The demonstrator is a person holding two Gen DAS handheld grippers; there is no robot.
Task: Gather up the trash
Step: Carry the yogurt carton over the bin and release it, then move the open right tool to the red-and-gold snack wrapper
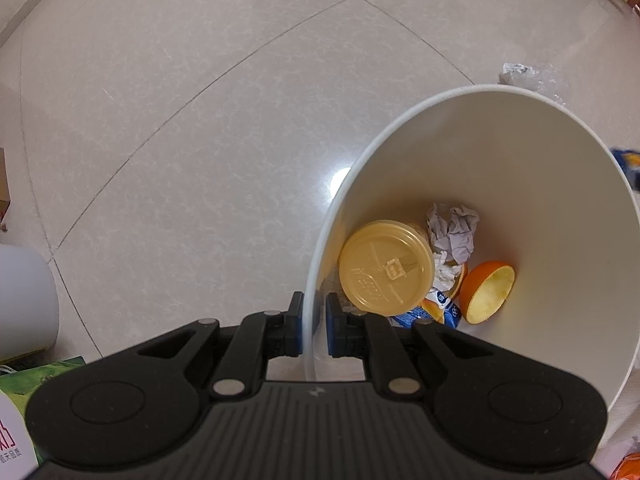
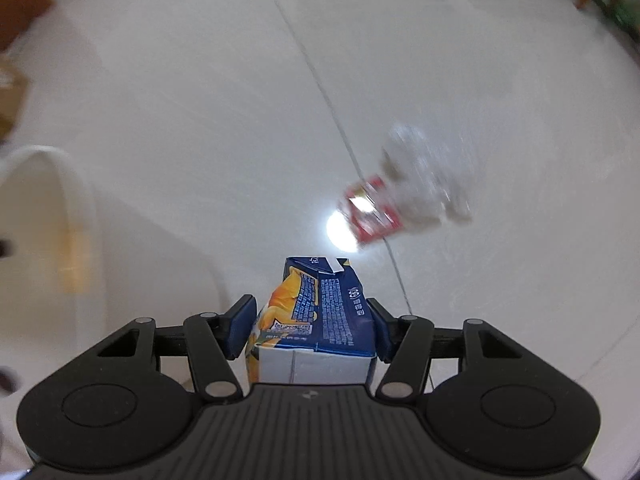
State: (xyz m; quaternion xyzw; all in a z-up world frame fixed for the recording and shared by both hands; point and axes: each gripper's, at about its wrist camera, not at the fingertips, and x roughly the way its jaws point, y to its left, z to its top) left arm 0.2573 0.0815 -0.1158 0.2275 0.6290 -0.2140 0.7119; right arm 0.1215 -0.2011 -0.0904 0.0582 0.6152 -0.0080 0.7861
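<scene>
My left gripper (image 1: 314,324) is shut on the near rim of a white trash bin (image 1: 560,184), one finger outside and one inside. In the bin lie a gold-lidded cup (image 1: 386,268), crumpled paper (image 1: 454,230), a hollow orange half (image 1: 488,292) and a blue carton (image 1: 424,312). My right gripper (image 2: 310,326) is shut on a blue and orange juice carton (image 2: 320,312), held above the floor. A blurred red and white wrapper with clear plastic (image 2: 404,196) lies on the tiles ahead of it. The bin's wall (image 2: 44,216) shows at the left of the right wrist view.
Pale tiled floor (image 1: 180,100) all around. Crumpled clear plastic (image 1: 528,76) lies beyond the bin. A white rounded object (image 1: 24,300), a green bag (image 1: 36,376) and a cardboard box (image 1: 3,184) sit at the left. Brown furniture (image 2: 20,4) stands far left, more at the far right.
</scene>
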